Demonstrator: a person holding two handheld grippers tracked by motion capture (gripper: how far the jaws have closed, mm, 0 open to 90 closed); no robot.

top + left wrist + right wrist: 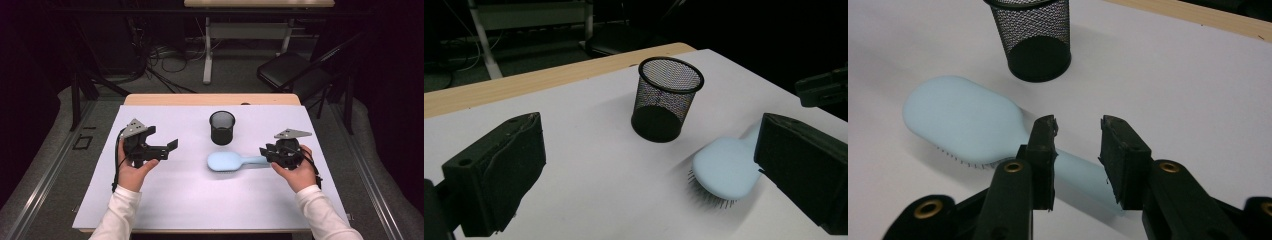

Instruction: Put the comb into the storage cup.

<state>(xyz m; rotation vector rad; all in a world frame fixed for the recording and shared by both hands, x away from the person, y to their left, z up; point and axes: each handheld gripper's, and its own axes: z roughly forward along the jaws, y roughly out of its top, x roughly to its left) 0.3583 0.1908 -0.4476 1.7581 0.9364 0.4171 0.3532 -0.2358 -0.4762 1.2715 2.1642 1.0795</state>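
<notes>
While the light blue hairbrush (234, 161) lies bristles down on the white sheet of the desk (165, 200), just in front of the black mesh cup (222, 127), we have our right tongs (1078, 131) straddling its handle near the free end. Their jaws stand apart on either side of the handle, with a gap visible at the right pad, so nothing is pinched yet. To grip well, we should centre the handle between the pads, keep them low and square to it, then squeeze firmly so the head does not sag when lifted. Our left tongs (162, 141) hover spread wide and empty over the sheet, well apart from the brush; they could steady the cup, which looks light enough to tip.
</notes>
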